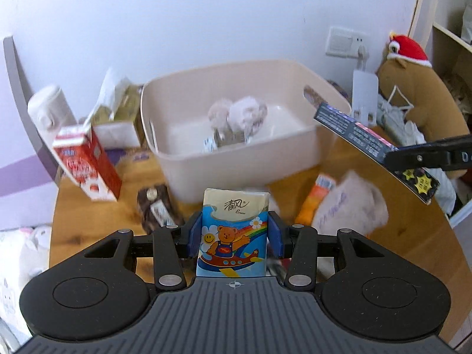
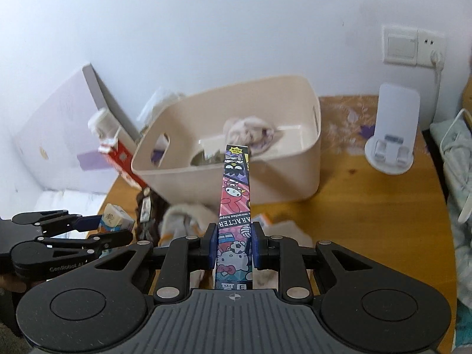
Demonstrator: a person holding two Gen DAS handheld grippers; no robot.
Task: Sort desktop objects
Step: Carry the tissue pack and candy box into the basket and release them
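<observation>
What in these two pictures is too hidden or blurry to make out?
- Fluffy bundle in the bin: blurred in both views, identity unclear.
- Tissue pack: lower end hidden behind the left gripper body.
- Flat cartoon box: edge-on in right wrist view, faces unseen.

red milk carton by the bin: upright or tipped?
Tipped. The red milk carton stands on the table with its top tilted away from the beige bin.

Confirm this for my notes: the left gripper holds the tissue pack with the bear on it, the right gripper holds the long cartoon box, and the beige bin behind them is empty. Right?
Not quite. The beige bin is not empty: a fluffy pale bundle lies inside, seen in both wrist views. The rest stands: the left gripper holds the tissue pack and the right gripper holds the long cartoon box.
</observation>
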